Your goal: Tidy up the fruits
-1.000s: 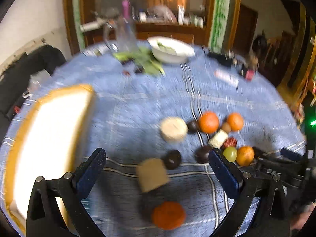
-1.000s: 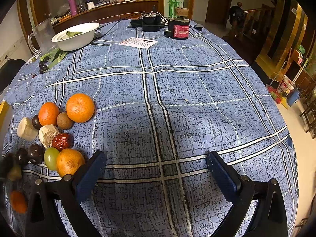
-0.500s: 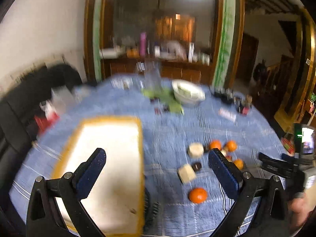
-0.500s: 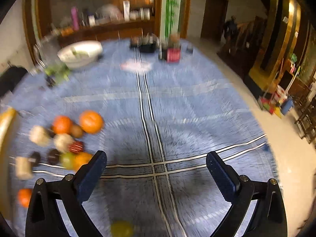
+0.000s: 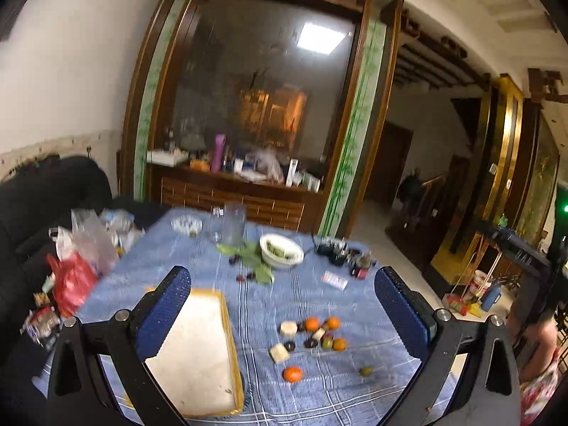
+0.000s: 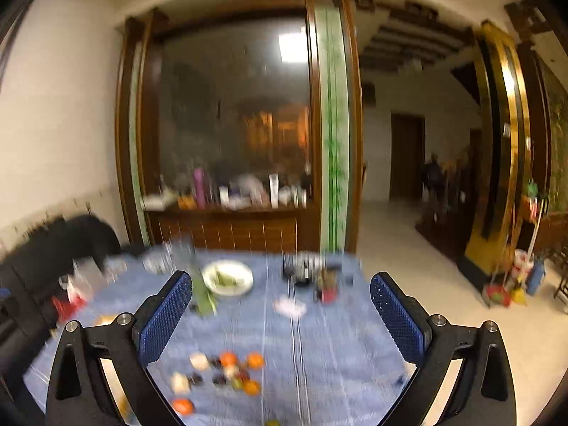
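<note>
At the far left of the blue checked tablecloth (image 5: 312, 298) sits your tray (image 5: 198, 351), white inside with a yellow rim, and nothing lies in it. Your left gripper (image 5: 282, 314) hangs high above the table with its blue pads spread wide, holding nothing. Right of the tray the fruits (image 5: 312, 332) lie clustered on the cloth: oranges, dark round pieces, pale chunks and a green one, some touching. One orange (image 5: 293, 373) lies apart at the near side of the cluster, and a small green fruit (image 5: 366, 370) lies alone further right. Beyond them, near the table's far edge, a white bowl (image 5: 281, 250) holds something green.

Your right gripper (image 6: 280, 319) is also raised well above the table, fingers released and empty. Its view is blurred; the fruit cluster (image 6: 227, 372) shows low between the fingers, toward the left one.
</note>
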`<action>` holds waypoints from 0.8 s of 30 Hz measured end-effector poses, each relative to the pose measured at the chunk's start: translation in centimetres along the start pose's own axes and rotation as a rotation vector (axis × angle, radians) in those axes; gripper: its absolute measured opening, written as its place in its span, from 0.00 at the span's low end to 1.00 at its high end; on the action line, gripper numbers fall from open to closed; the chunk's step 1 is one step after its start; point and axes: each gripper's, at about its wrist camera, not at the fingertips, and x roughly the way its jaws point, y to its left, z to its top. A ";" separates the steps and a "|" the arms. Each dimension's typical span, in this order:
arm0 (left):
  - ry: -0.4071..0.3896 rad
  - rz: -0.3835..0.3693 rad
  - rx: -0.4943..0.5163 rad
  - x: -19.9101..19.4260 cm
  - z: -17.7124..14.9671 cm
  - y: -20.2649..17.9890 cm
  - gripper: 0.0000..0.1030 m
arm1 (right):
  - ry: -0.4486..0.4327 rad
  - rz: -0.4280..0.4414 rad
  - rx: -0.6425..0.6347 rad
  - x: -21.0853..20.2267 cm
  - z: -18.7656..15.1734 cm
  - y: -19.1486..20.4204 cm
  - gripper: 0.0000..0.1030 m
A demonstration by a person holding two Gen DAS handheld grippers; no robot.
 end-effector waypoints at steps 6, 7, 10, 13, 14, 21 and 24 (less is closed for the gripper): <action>-0.137 0.092 0.025 -5.5 6.1 0.2 1.00 | -0.067 0.006 -0.016 -5.8 11.4 -0.5 0.99; -0.158 0.108 0.037 -6.1 6.5 0.2 1.00 | -0.077 0.001 -0.020 -6.7 12.8 -0.6 0.99; -0.178 0.124 0.059 -6.3 6.4 0.0 1.00 | -0.084 0.005 -0.007 -8.2 15.0 -1.3 0.99; -0.155 0.090 0.064 -4.5 4.5 0.3 1.00 | -0.052 0.037 0.012 -8.0 12.5 -1.9 0.99; -0.106 0.076 0.070 -2.8 3.4 0.6 1.00 | -0.024 0.037 0.013 -7.4 11.0 -2.1 0.99; 0.179 0.013 0.021 8.1 -6.0 0.6 1.00 | 0.298 0.094 0.034 3.9 -6.6 -3.4 0.99; 0.325 -0.002 0.005 12.7 -10.9 0.3 1.00 | 0.499 0.173 0.159 9.7 -14.6 -5.4 0.76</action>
